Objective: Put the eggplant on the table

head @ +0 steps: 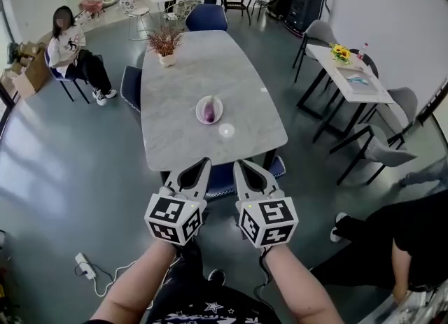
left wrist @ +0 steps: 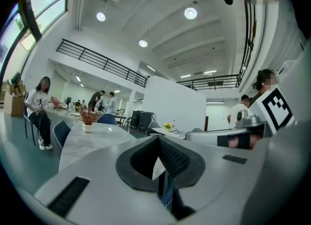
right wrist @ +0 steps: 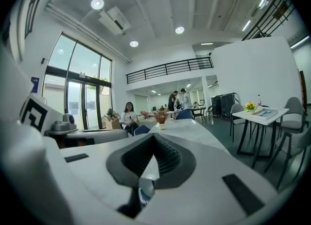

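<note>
Eggplant (head: pixel 208 112) on plate (head: pixel 218 105), long axis along the table (head: pixel 189 71)

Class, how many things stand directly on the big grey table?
3: a potted plant at the far end, a plate holding the eggplant near the middle, and a small pale round item just nearer. None appears hidden.

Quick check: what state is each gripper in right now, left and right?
Left gripper: closed, nothing between its jaws.
Right gripper: closed, nothing between its jaws.
</note>
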Tool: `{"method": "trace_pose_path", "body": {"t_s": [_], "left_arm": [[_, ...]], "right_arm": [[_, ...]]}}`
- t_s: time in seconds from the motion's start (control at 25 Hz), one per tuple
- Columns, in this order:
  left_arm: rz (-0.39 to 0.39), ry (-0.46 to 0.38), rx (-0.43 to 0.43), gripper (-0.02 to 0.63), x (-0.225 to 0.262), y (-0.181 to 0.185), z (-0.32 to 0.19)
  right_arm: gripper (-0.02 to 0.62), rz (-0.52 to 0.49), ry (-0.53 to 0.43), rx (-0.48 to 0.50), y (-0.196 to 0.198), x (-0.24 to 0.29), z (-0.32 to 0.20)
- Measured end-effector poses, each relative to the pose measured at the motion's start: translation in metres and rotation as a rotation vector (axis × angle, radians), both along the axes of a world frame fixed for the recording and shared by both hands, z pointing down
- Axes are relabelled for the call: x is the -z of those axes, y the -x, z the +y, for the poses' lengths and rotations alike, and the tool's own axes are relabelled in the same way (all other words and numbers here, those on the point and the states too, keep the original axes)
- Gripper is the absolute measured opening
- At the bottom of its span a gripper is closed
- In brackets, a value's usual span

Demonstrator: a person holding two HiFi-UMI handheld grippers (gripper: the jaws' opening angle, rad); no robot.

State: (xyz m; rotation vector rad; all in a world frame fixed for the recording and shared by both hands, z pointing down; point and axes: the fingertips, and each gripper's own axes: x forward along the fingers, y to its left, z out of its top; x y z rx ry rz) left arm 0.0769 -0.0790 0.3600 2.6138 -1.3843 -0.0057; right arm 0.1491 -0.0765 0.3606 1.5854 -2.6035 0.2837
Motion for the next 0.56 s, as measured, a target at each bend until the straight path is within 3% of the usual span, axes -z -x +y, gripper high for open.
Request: {"method": "trace_pose_path", "body": {"t_s": [0.28,0.56], "left_arm": [[-0.022,-0.021,0.018,0.006,0.012,0.010,0.043],[0.013,-0.020,0.062,0.006,0.030,0.024,0.071]], "right_arm": [[0.003,-0.023,-0.047,0.001,-0.002,0.014,0.032],[0.003,-0.013,-0.076,0.015,0.000,0.030,0.067]]}}
